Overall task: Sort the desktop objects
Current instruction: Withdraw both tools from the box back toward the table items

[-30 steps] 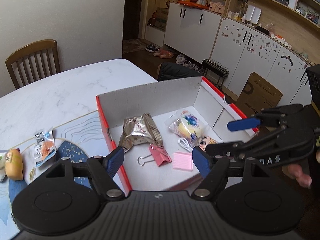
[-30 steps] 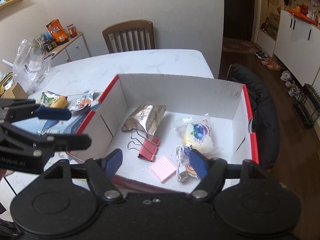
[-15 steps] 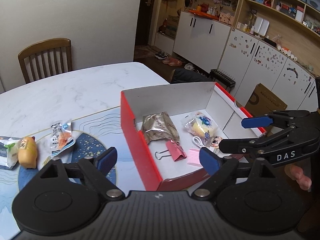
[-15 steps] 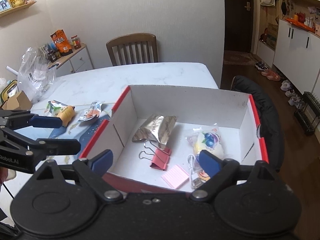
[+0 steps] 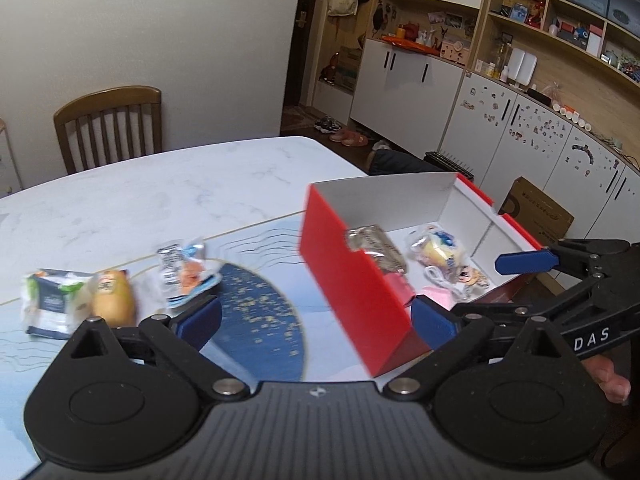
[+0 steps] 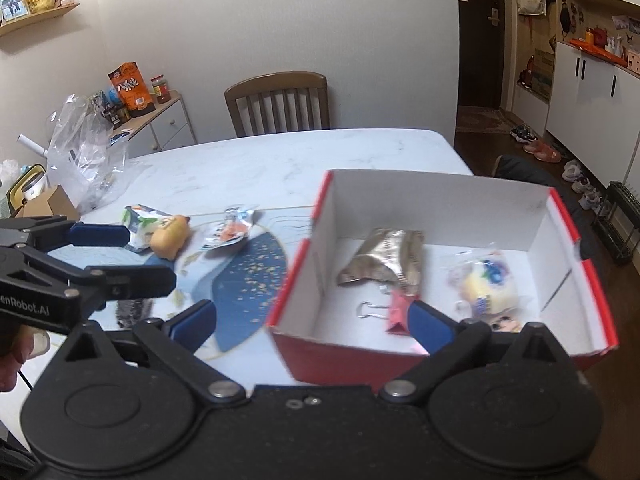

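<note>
A red box with white inside (image 5: 352,280) (image 6: 440,196) holds a silver foil packet (image 6: 384,260), a pink binder clip (image 6: 396,314), a bagged yellow toy (image 6: 488,284), a white cable (image 5: 438,274) and a pink pad (image 5: 434,294). Left of it, on the blue mat, lie an orange snack packet (image 5: 184,268) (image 6: 232,230), a yellow squishy toy (image 5: 112,296) (image 6: 170,236) and a green-white packet (image 5: 52,300) (image 6: 140,220). My left gripper (image 5: 316,318) hovers over the mat by the box's near corner. My right gripper (image 6: 312,324) hangs at the box's near wall. Both jaws are opening and grip nothing.
The white marble table (image 5: 160,200) carries the blue mat (image 6: 240,280). A wooden chair (image 6: 280,104) stands behind it. Crumpled plastic bags (image 6: 84,160) and a small carton (image 6: 52,202) sit at the far left. A dark cushioned seat (image 6: 520,168) lies beyond the box.
Both grippers have drawn back and leftward from over the box, whose interior now sits to the right. Their jaws have widened. The packets on the mat have come closer to the centre.
</note>
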`<action>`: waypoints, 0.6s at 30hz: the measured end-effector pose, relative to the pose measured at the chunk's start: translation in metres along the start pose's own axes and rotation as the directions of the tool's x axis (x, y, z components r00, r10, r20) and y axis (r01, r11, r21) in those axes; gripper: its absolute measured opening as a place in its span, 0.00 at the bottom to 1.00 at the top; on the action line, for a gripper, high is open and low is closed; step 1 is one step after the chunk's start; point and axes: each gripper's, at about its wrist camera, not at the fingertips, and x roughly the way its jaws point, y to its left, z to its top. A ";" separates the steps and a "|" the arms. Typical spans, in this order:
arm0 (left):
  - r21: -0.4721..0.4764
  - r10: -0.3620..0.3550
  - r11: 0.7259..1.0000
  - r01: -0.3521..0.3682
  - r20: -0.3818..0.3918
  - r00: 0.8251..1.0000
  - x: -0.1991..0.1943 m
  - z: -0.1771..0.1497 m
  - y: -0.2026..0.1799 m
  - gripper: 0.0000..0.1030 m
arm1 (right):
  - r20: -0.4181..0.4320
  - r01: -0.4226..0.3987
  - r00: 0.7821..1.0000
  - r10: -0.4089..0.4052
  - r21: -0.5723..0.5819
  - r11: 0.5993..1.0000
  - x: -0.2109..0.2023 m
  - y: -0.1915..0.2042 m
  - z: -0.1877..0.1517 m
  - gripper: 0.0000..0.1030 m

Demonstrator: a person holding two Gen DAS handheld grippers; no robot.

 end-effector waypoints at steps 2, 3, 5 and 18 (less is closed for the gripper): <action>-0.002 0.002 1.000 -0.002 0.001 1.000 -0.007 -0.003 0.015 0.98 | -0.005 -0.001 1.000 0.001 0.005 1.000 0.004 0.015 -0.001 0.99; -0.003 0.002 1.000 -0.002 0.000 1.000 -0.010 -0.005 0.022 0.98 | -0.007 -0.002 1.000 0.002 0.006 1.000 0.007 0.023 -0.002 0.99; 0.000 0.002 1.000 -0.002 -0.001 1.000 -0.016 -0.008 0.036 0.98 | -0.009 -0.005 1.000 0.005 0.008 1.000 0.012 0.039 -0.002 0.99; 0.012 -0.001 1.000 0.001 -0.009 1.000 -0.040 -0.025 0.117 0.98 | -0.011 0.012 1.000 -0.012 0.000 1.000 0.041 0.131 -0.010 0.99</action>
